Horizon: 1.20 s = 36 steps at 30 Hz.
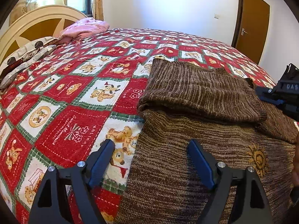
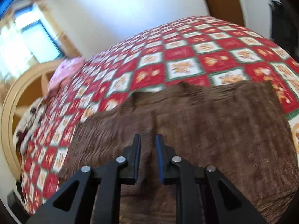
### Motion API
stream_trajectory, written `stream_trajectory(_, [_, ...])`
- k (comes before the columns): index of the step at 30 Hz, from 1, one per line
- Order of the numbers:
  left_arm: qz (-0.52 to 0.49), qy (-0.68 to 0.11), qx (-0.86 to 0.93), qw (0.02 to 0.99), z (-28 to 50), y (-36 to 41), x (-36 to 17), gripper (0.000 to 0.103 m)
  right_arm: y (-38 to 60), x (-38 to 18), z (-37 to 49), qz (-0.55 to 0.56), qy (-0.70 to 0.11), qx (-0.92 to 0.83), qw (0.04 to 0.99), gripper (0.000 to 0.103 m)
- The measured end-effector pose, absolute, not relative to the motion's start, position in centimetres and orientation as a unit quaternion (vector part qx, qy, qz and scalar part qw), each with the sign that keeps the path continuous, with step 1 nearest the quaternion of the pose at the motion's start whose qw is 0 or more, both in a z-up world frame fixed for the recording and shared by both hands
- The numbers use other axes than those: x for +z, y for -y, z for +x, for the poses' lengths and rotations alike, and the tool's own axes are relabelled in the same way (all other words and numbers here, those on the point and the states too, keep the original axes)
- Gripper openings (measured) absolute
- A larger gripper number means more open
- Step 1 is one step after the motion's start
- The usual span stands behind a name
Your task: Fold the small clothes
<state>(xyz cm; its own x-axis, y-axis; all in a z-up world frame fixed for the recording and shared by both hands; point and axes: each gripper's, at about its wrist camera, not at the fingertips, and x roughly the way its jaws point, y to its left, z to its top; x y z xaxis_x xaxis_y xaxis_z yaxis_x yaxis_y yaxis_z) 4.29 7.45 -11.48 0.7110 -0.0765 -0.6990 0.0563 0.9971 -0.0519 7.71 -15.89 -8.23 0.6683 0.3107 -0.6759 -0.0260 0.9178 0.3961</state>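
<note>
1. Left wrist view: your left gripper (image 1: 151,145) hangs with its jaws spread wide and nothing between them, just above the left side edge of the brown knit sweater (image 1: 196,149). That edge runs away from you between the two fingers, so one finger is over the bear-print bedspread (image 1: 74,97) and the other over knit. The sweater lies flat on the near part of the bed, with a sleeve (image 1: 201,91) already folded across its upper body. The right gripper (image 1: 278,95) shows at the sweater's far right side.

2. Right wrist view: the picture is blurred. Your right gripper (image 2: 148,140) has its jaws nearly together, a narrow gap showing; whether any cloth is pinched I cannot tell. The sweater (image 2: 205,121) spreads ahead and to both sides, its far edge toward the middle of the bed (image 2: 186,43).

3. My judgement: the left gripper is better placed for the side edge.
</note>
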Motion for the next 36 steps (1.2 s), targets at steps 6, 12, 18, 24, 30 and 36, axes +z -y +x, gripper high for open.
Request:
stream_trajectory(6, [-0.009,-0.383,-0.038,0.923,4.4,-7.4,-11.5,0.087,14.6,-10.9,6.7,0.123,-0.413,0.084,0.898,0.021])
stream_trajectory(12, [0.022,-0.359,-0.047,0.932,2.9,-9.8,-7.6,0.087,15.7,-6.9,2.4,0.121,-0.406,0.089,0.902,0.044])
stream_trajectory(18, [0.067,-0.3,-0.002,0.951,-1.8,-16.4,-2.1,0.087,13.9,-2.7,-5.0,0.104,-0.371,0.136,0.913,0.064])
stream_trajectory(24, [0.084,-0.307,0.094,0.943,-7.8,-23.3,-1.2,0.087,7.7,-3.3,-10.9,0.088,-0.4,0.255,0.876,0.064])
stream_trajectory(30, [0.02,-0.334,0.11,0.936,-10.9,-27.9,-2.3,0.087,-0.8,-5.5,-16.6,-0.005,-0.418,0.361,0.834,0.064])
stream_trajectory(36, [0.007,-0.321,0.109,0.941,-13.2,-29.2,-2.6,0.087,-6.7,-8.2,-20.1,-0.099,-0.432,0.411,0.797,0.064])
